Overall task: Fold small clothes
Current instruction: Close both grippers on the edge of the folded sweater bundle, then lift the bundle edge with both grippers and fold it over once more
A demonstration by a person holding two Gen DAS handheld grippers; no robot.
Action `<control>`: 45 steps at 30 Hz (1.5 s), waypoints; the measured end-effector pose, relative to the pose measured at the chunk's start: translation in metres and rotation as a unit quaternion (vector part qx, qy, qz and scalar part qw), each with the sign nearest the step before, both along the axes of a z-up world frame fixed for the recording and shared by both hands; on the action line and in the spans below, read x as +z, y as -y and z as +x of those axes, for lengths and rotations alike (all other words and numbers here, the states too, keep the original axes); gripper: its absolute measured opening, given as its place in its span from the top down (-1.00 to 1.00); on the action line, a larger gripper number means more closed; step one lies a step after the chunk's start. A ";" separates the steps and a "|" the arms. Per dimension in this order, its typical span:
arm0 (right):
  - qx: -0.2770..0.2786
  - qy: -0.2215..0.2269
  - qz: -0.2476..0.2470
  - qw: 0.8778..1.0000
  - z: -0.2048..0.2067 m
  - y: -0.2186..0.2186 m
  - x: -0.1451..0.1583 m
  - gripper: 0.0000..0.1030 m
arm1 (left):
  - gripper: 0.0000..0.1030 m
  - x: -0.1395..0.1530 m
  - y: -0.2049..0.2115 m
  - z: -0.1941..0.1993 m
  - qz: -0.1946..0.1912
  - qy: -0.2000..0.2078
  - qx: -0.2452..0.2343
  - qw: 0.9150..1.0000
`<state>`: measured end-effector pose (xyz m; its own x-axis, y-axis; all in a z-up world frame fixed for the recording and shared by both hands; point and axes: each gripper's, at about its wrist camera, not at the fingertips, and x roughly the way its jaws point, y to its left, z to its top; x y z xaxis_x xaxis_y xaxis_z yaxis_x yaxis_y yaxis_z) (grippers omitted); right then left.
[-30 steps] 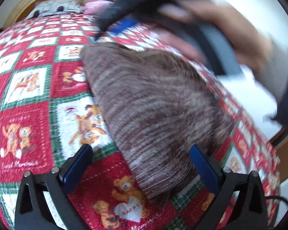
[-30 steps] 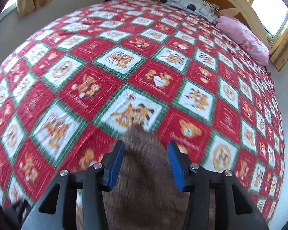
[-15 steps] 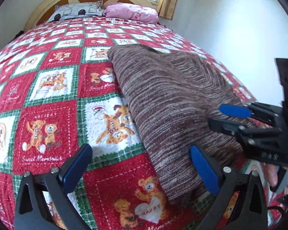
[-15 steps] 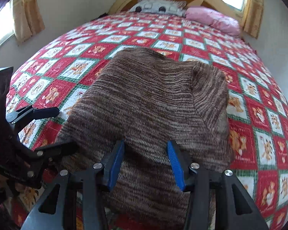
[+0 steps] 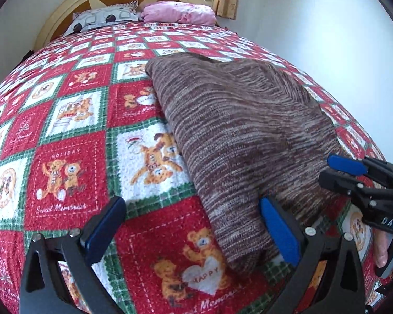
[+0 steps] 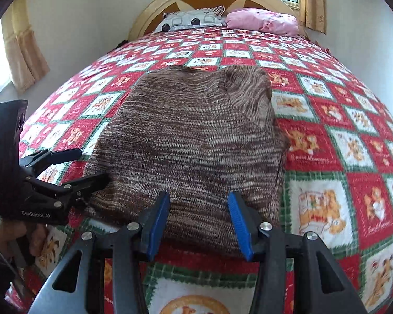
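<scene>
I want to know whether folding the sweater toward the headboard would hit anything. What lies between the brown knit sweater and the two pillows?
Only bare bedspread lies between the sweater and the pillows, as both wrist views show.

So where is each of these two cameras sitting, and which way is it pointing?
Left wrist view: rides the left gripper, looking down its open jaws at the brown knitted garment and up the bed; the right gripper and some fingers show at the right edge.
Right wrist view: rides the right gripper, over the garment's near edge; the left gripper shows at the left.
Shared: garment, quilt, pink pillow.
</scene>
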<state>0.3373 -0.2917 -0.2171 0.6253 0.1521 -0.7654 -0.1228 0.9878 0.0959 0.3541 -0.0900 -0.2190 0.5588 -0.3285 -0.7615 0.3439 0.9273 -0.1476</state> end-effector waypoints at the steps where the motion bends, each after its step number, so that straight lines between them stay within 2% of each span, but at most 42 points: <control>1: 0.004 0.007 -0.009 1.000 -0.002 -0.002 -0.003 0.06 | -1.00 0.000 0.001 0.000 0.002 0.001 0.000 1.000; 4: 0.006 0.016 -0.025 1.000 -0.005 -0.008 -0.006 0.06 | -1.00 0.001 0.001 -0.004 0.007 0.003 0.002 1.000; 9: 0.012 0.014 -0.001 1.000 -0.011 0.000 -0.003 0.06 | -1.00 0.002 -0.005 -0.005 -0.006 -0.008 0.002 1.000; 13: 0.019 0.037 0.016 0.999 -0.027 0.010 0.012 0.05 | -1.00 0.010 -0.008 -0.003 -0.003 -0.028 0.003 1.000; 16: 0.002 0.051 0.042 0.998 -0.027 0.029 0.024 -0.14 | -1.00 0.025 -0.016 -0.001 -0.018 -0.002 0.011 1.000; 18: -0.013 0.042 0.076 0.996 -0.013 0.047 0.029 -0.26 | -1.00 0.034 -0.017 0.008 -0.030 0.004 0.010 0.999; 22: -0.042 0.025 0.124 0.991 0.019 0.075 0.028 -0.26 | -1.00 0.033 -0.011 0.033 -0.044 -0.018 0.001 0.999; 25: -0.056 -0.008 0.179 0.982 0.057 0.093 0.015 -0.26 | -1.00 0.024 -0.004 0.050 -0.044 -0.031 -0.005 0.999; 29: -0.067 -0.028 0.226 0.971 0.093 0.104 -0.002 -0.26 | -1.00 0.016 -0.003 0.066 -0.091 -0.051 -0.010 0.994; 32: -0.059 -0.043 0.248 0.966 0.113 0.108 -0.013 -0.26 | -1.00 0.011 -0.003 0.074 -0.114 -0.057 -0.007 0.992; 35: -0.044 -0.051 0.255 0.965 0.126 0.104 -0.018 -0.25 | -1.00 0.010 0.001 0.077 -0.117 -0.051 -0.015 0.992; 37: -0.033 -0.056 0.256 0.964 0.132 0.099 -0.020 -0.10 | -0.99 0.010 0.004 0.080 -0.122 -0.052 -0.025 0.991; 38: -0.027 -0.062 0.255 0.965 0.136 0.095 -0.022 0.07 | -0.95 0.010 0.005 0.081 -0.126 -0.053 -0.028 0.990; 40: -0.025 -0.066 0.247 0.966 0.141 0.088 -0.025 0.18 | -0.83 0.010 0.007 0.083 -0.126 -0.051 -0.031 0.990; 41: -0.020 -0.067 0.248 0.966 0.142 0.084 -0.024 0.39 | -0.56 0.011 0.008 0.082 -0.130 -0.050 -0.037 0.990; 43: -0.016 -0.070 0.256 0.964 0.144 0.079 -0.024 0.48 | -0.20 0.009 0.011 0.083 -0.135 -0.058 -0.048 0.988; 44: -0.016 -0.066 0.248 0.966 0.143 0.075 -0.021 0.53 | -0.03 0.010 0.010 0.081 -0.131 -0.047 -0.045 0.989; 45: -0.016 -0.063 0.241 0.968 0.142 0.072 -0.019 0.56 | 0.06 0.011 0.009 0.080 -0.131 -0.043 -0.043 0.989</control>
<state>0.4796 -0.3637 -0.2359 0.5425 0.4926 -0.6804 -0.0495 0.8273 0.5595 0.4342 -0.0990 -0.2075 0.4571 -0.5649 -0.6869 0.3955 0.8209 -0.4120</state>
